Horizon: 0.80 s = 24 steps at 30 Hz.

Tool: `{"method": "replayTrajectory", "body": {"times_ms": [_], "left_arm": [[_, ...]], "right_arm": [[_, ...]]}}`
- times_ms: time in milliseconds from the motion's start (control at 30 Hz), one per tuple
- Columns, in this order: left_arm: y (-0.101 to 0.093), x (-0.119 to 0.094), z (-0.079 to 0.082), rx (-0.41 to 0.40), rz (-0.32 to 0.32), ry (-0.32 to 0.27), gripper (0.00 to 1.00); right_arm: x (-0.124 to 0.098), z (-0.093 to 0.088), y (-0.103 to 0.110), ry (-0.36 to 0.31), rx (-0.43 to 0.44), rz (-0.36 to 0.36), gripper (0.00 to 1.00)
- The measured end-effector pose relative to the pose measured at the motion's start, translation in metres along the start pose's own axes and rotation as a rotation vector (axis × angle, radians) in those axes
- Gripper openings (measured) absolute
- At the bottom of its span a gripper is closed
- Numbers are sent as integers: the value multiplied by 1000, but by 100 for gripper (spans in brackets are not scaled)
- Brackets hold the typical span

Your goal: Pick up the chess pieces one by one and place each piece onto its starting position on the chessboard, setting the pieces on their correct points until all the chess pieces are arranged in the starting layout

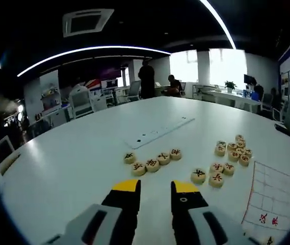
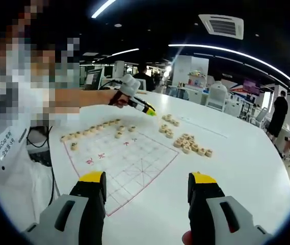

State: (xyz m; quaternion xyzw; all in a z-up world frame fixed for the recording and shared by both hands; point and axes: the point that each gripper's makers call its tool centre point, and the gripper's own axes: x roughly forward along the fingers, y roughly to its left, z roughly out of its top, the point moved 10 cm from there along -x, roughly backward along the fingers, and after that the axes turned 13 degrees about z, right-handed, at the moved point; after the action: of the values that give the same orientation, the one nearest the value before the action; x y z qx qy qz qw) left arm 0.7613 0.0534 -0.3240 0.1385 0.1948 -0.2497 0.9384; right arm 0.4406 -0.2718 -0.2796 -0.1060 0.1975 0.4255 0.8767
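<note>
Both your claws, left claw (image 1: 155, 190) and right claw (image 2: 147, 185), are open and hold nothing. Next, grab one round tan wooden chess piece (image 1: 198, 176) beside the white paper chessboard (image 2: 134, 163) on the white desk (image 1: 73, 158).

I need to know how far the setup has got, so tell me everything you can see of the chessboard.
The chessboard is a thin white sheet printed with a red line grid and red characters across its middle, lying flat on the white table. A row of round tan pieces sits along its far edge, with a few more just inside; most of the grid is bare. In the left gripper view one corner shows at the right. Neither hand-held gripper touches it.
</note>
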Motion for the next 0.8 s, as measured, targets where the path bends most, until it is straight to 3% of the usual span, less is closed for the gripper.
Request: {"method": "replayTrajectory", "body": {"times_ms": [133, 200, 433, 567, 700, 800], "left_arm": [[2, 10, 8, 2, 28, -25, 27], [5, 19, 15, -46, 37, -52, 28], [21, 65, 25, -109, 102, 4, 29], [24, 90, 18, -149, 129, 57, 31], [22, 99, 17, -200, 138, 40, 30], [19, 105, 15, -172, 151, 52, 30]], "right_arm": [[1, -1, -1, 2, 4, -1, 65], [1, -1, -1, 4, 4, 1, 65], [1, -1, 0, 8, 1, -4, 65], [1, -2, -1, 7, 0, -7, 65], [-1, -3, -2, 8, 4, -10, 65], [0, -4, -3, 9, 8, -11, 65]]}}
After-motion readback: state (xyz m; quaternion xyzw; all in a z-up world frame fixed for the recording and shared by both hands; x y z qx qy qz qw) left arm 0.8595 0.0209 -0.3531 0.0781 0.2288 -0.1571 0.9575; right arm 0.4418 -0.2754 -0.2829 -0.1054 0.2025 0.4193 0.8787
